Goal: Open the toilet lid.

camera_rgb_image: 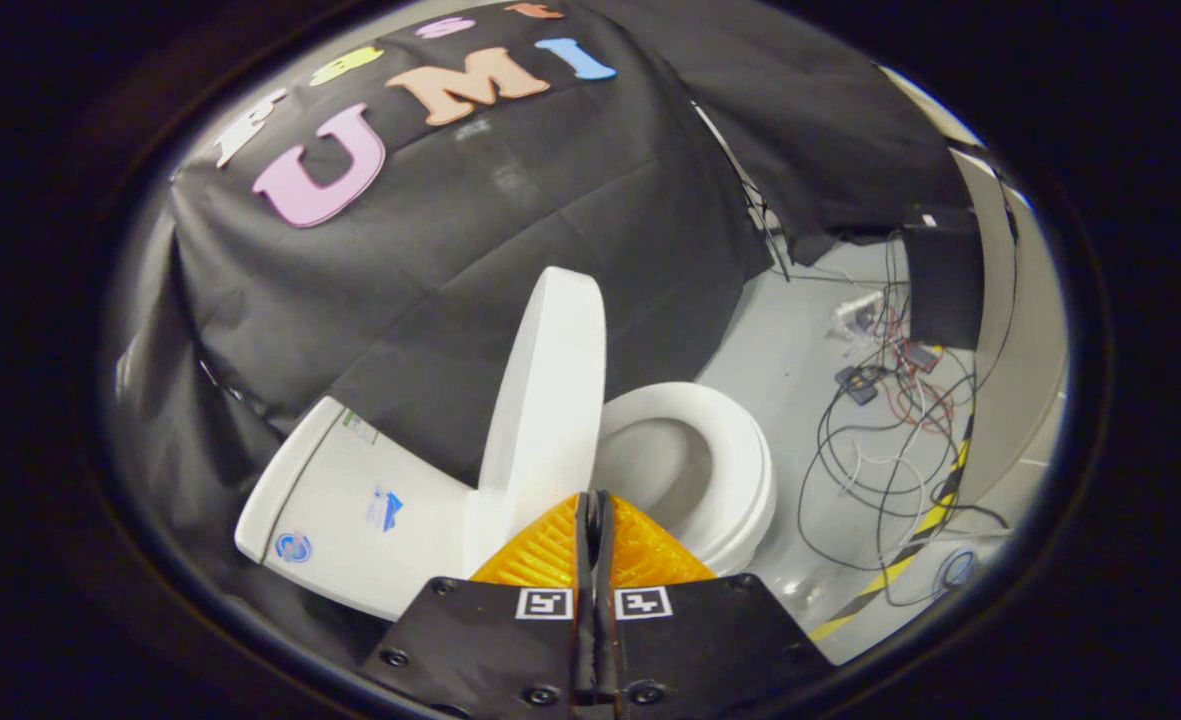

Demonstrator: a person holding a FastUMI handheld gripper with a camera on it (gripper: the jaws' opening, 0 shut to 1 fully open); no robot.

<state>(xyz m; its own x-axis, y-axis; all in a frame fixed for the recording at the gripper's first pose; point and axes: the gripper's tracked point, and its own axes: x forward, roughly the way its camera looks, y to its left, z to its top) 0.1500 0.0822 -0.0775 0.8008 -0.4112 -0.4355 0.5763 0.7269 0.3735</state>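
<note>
Glossy white plastic toilet lid (548,400) stands raised, near upright, hinged between the white tank (350,500) and the round white toilet seat (720,470), just ahead of the fingers. Seat and bowl exposed, so the opening looks basically done; at most a final push back toward the tank or just retreating is left. Gripper (595,520) fingers pressed together, pinching nothing, tips at the lid's lower edge; cannot tell if touching. Pale grey floor (790,330), tangle of dark cables (880,450) beyond the seat, yellow-black striped tape (900,565), black cloth wall (510,250) behind the tank
</note>
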